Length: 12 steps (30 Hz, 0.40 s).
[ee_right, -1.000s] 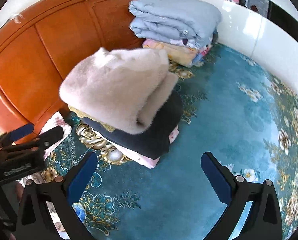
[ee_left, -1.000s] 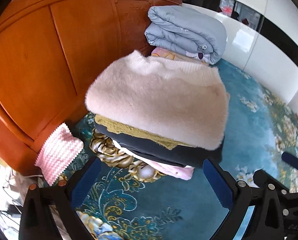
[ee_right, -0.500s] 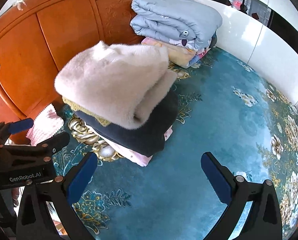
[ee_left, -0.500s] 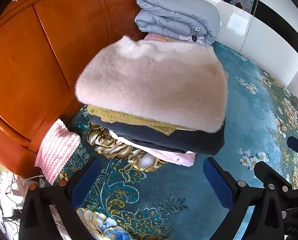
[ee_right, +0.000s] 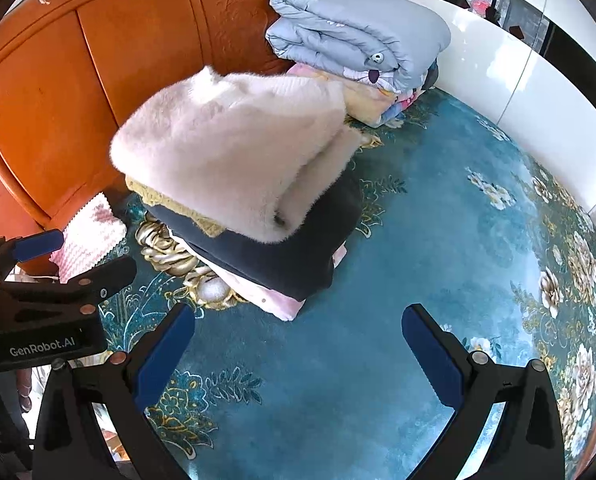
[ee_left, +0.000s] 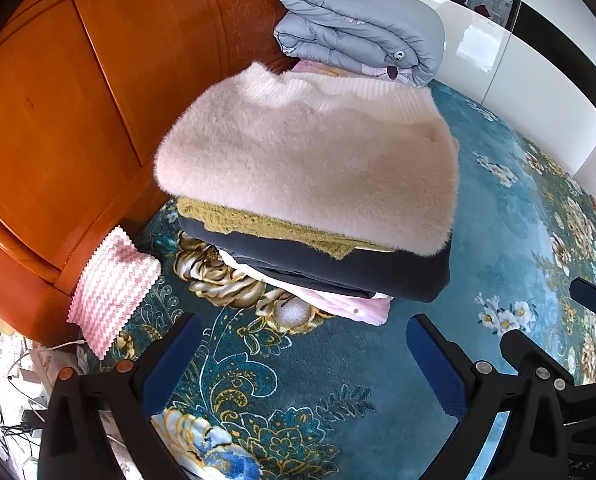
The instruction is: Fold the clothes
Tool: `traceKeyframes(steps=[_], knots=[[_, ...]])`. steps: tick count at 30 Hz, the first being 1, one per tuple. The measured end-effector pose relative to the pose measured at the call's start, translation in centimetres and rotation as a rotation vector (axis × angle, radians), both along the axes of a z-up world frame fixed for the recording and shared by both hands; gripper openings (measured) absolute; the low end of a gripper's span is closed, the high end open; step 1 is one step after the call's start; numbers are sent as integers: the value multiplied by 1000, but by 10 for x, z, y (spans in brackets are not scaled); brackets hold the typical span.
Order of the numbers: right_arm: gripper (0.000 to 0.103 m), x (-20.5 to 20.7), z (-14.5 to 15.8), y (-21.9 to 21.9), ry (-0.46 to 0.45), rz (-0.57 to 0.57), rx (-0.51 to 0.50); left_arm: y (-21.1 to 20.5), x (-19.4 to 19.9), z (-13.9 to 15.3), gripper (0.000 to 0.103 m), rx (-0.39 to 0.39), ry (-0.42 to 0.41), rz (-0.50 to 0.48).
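Two grippers, my left gripper [ee_left: 302, 364] and right gripper [ee_right: 298, 356], are hanging wide open, holding nothing. My fluffy cream folded sweater [ee_left: 310, 164] is sitting on top of the clothes pile [ee_right: 266, 256]. I am thinking gentle, even pats will keep it tidy.

The fluffy sweater [ee_left: 310, 168] covers most of the yellow garment [ee_left: 258, 228], dark garment [ee_left: 338, 268] and pink garment [ee_left: 346, 304] beneath, leaving only their edges showing. The grey quilt [ee_right: 354, 36] hides most of the bedding [ee_right: 378, 100] under it. The headboard [ee_left: 98, 100] is cut off at the picture's left edge.
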State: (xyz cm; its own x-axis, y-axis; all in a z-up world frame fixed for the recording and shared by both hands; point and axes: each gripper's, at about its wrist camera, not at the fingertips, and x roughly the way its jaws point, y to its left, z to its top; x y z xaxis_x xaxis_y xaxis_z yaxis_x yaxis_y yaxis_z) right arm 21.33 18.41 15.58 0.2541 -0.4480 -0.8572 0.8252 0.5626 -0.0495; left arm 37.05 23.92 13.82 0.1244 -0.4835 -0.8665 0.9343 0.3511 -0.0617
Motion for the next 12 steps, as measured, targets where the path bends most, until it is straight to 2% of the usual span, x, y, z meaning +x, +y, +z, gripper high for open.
traceKeyframes(steps=[12], knots=[[103,10,0,5,21,26,-3,7,7,3,103,-24,35,7]])
